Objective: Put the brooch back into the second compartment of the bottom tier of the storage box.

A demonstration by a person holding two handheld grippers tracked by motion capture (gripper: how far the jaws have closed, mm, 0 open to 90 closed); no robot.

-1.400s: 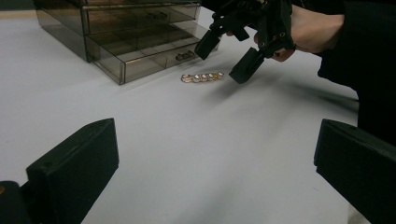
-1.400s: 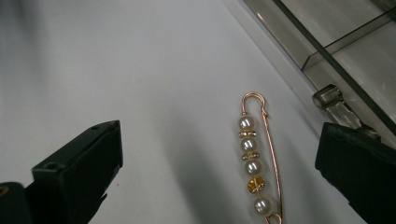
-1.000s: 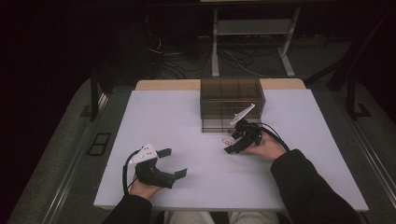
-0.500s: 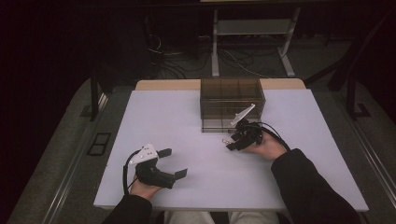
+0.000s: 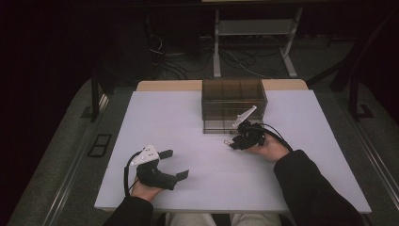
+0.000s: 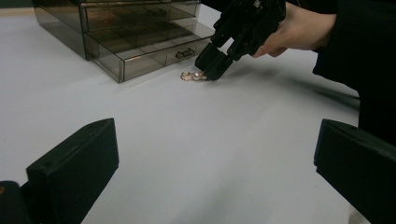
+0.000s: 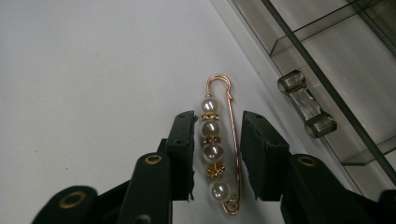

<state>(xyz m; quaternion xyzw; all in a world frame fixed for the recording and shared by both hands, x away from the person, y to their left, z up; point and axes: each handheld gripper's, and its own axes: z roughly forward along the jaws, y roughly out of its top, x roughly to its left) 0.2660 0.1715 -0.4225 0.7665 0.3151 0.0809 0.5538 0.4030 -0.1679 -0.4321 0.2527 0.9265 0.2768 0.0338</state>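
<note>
- Right gripper [image 7: 217,154] is seen straddling a pearl brooch pin [image 7: 218,144] — jaws slightly parted, beside the drawer handle [image 7: 307,103].
- Left gripper [image 5: 175,164] is held spread wide on the table [image 5: 164,117]; the organiser [image 5: 234,96] is seen whole from above.

A gold safety-pin brooch [image 7: 218,149] lies flat on the white table [image 5: 179,122], strung with a row of pearls and small glittering spacers along one side (the plain pin bar runs down the other). Its hooked clasp end points away, ring end nearer. It sits just in front of the smoky clear drawer box [image 5: 234,104], close to the bottom drawer's handle [image 7: 307,103].
</note>
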